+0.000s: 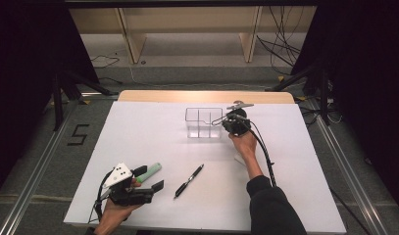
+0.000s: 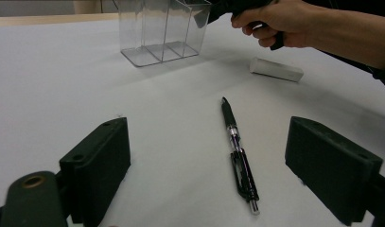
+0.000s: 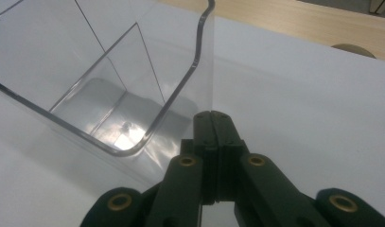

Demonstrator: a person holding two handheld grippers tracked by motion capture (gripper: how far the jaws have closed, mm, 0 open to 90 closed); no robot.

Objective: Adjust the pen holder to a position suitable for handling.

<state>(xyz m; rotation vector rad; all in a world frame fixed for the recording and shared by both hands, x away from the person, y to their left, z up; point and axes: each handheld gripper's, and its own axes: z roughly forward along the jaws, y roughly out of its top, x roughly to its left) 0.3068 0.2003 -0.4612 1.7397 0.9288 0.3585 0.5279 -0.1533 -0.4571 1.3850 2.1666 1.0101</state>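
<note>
A clear plastic organizer (image 1: 202,123) with several compartments stands at the middle back of the white table top (image 1: 138,137). My right gripper (image 1: 223,122) is at its right end, and in the right gripper view the jaws (image 3: 212,117) are shut on the thin end wall of the organizer (image 3: 100,90). A black pen (image 1: 189,181) lies near the front. My left gripper (image 1: 150,179) rests low at the front left, open. In the left gripper view the pen (image 2: 238,153) lies on the table between and just beyond its spread jaws (image 2: 206,156), untouched.
A white eraser (image 2: 276,69) lies on the table under the right hand, also seen in the high view (image 1: 239,157). A pale green marker-like stick (image 1: 151,172) lies beside the left gripper. Wooden table edge (image 1: 207,96) at the back; dark stands and cables flank the table.
</note>
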